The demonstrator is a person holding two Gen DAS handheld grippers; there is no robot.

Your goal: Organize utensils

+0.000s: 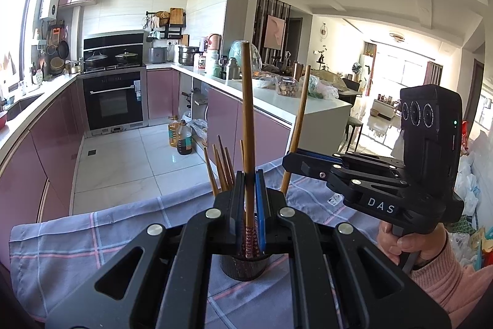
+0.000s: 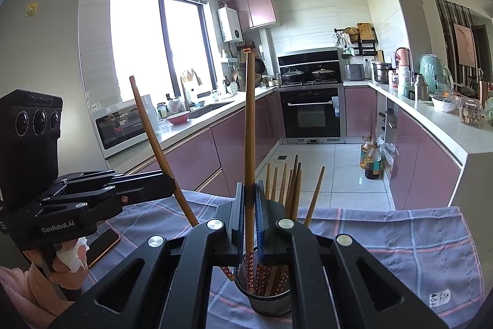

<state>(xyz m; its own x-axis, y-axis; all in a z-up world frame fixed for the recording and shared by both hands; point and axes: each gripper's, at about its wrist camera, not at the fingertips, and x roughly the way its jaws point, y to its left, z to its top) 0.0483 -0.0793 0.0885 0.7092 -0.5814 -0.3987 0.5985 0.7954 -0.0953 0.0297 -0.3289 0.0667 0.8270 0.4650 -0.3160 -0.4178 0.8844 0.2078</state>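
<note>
The blue-grey checked cloth (image 2: 400, 236) carries a dark mesh cylindrical holder (image 2: 268, 302), its base hidden behind the gripper frames. Each gripper pinches one long brown wooden chopstick, patterned end down over the holder: the left gripper (image 1: 250, 174) holds its chopstick (image 1: 248, 119) upright, and the right gripper (image 2: 249, 187) holds its chopstick (image 2: 249, 125) upright. Both hands grasp the handles from below.
</note>
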